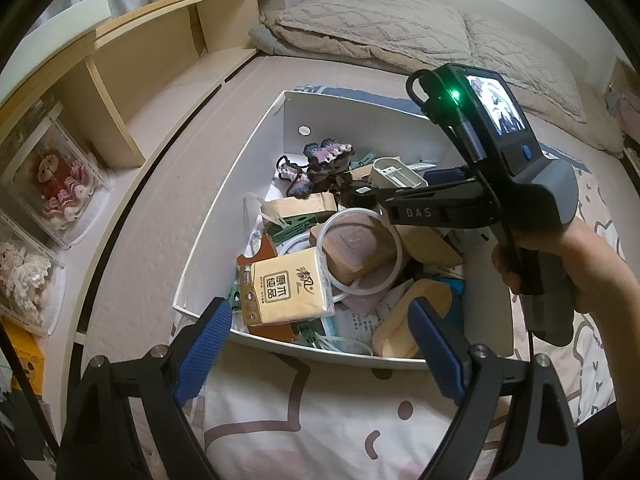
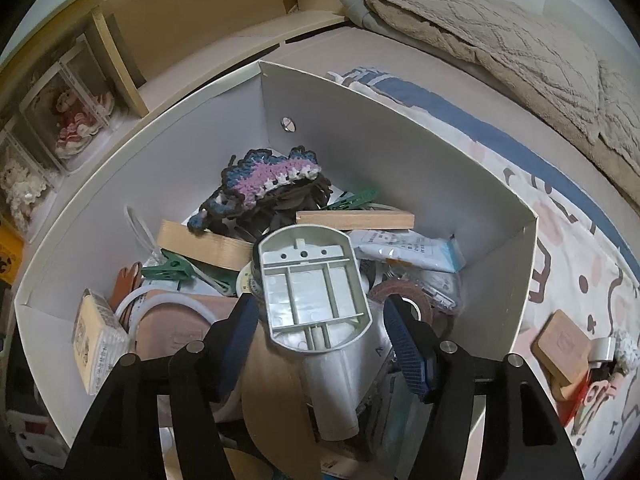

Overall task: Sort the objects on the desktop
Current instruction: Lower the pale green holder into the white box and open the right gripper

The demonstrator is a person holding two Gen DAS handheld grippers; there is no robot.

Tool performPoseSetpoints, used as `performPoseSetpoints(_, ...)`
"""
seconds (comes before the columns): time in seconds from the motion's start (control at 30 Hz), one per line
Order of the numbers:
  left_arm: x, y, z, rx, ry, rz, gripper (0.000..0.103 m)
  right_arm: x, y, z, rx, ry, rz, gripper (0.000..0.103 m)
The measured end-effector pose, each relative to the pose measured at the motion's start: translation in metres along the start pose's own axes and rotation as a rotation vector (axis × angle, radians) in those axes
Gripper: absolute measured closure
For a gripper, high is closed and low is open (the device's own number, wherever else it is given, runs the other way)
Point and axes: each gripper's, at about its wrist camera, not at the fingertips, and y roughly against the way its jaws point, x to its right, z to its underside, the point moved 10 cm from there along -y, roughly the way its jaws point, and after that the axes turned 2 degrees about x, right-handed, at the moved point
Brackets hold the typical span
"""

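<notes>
A white cardboard box (image 1: 240,184) (image 2: 360,128) sits on the bed, heaped with small items. In the left wrist view my left gripper (image 1: 320,308) hangs open over the box's near edge, above a yellow tissue pack (image 1: 286,292), touching nothing. In the right wrist view my right gripper (image 2: 320,308) is inside the box with a grey-white ribbed plastic part (image 2: 312,288) between its blue pads. The right pad stands clear of it, so the jaws are open. The left wrist view shows that gripper (image 1: 362,197) from the side, held by a hand (image 1: 580,272).
In the box lie a purple crocheted piece (image 2: 268,172), a wooden block (image 2: 356,220), green pegs (image 2: 168,270), a white ring (image 1: 352,211) and a tape roll (image 2: 404,292). A wooden piece (image 2: 560,344) lies outside on the patterned sheet. A shelf (image 1: 140,60) runs along the left.
</notes>
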Motion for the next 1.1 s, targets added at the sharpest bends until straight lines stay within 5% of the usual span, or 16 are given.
performPoseSetpoints(0.17,0.003,0.005,-0.005,0.018,0.001,0.01,0.013,-0.012,0.023,-0.009,0.068,0.007,-0.066,0.037)
performPoseSetpoints(0.27,0.004,0.01,-0.009,0.035,-0.001,0.009,0.013,-0.016,0.038,-0.014,0.118,0.006,-0.092,0.013)
performPoseSetpoints(0.4,0.005,0.018,-0.013,0.058,0.005,0.015,0.013,-0.018,0.058,-0.017,0.176,0.008,-0.106,0.001)
performPoseSetpoints(0.73,-0.009,0.039,-0.026,0.132,0.074,0.001,0.007,-0.007,0.092,-0.011,0.24,0.091,0.024,0.0)
performPoseSetpoints(1.1,-0.005,0.044,-0.028,0.139,0.075,0.01,0.007,0.028,0.039,0.003,0.103,0.104,0.194,0.0)
